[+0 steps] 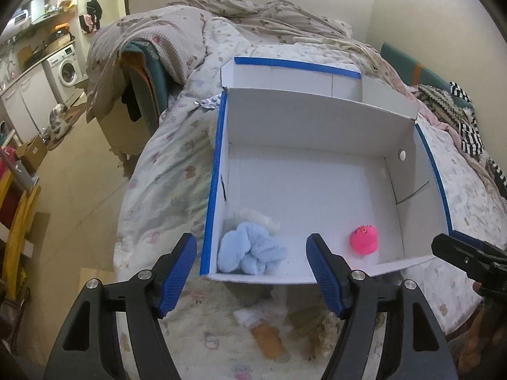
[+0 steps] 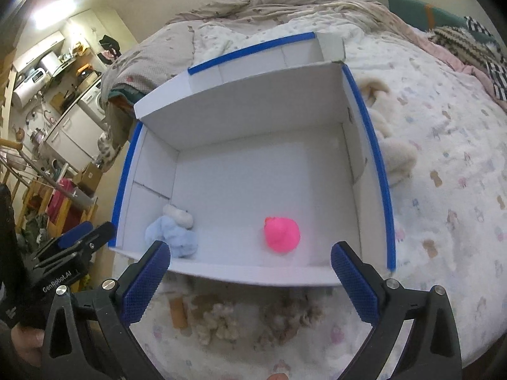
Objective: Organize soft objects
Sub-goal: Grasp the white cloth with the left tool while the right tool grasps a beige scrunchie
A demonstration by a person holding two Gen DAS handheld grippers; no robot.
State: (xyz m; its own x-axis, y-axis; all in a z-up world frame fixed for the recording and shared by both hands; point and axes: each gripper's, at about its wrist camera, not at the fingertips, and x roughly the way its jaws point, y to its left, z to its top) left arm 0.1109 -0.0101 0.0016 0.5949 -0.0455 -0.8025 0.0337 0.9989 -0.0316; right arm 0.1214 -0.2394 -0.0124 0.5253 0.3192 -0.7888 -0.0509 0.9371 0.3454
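**Two soft things boxed, more left on the bed**

A white box (image 1: 304,174) with blue-taped edges is set open on the bed (image 1: 164,171), its flap folded back, so that things can be dropped in from above. Inside, a light blue cloth (image 1: 250,250) is bunched in the near left corner against a paler fluffy piece (image 2: 179,215), and a pink toy (image 1: 364,239) is seen nearer the right wall, well apart from the cloth. The items are judged to have been placed close to the near wall because that is the side from which both tools reach.

More soft things are left outside: beige fluffy pieces (image 2: 218,319) and a brown tube-shaped item (image 2: 177,312) lie on the quilt just in front of the box, and a cream plush (image 2: 389,145) is pressed against its right outer wall.

The left gripper (image 1: 252,275) is held over the near rim above the blue cloth, fingers spread wide and nothing between them. The right gripper (image 2: 250,281) is held likewise over the near rim, tilted downward, fingers spread and empty. The task is judged partly done, with the pieces before the box the likeliest to be gathered next.
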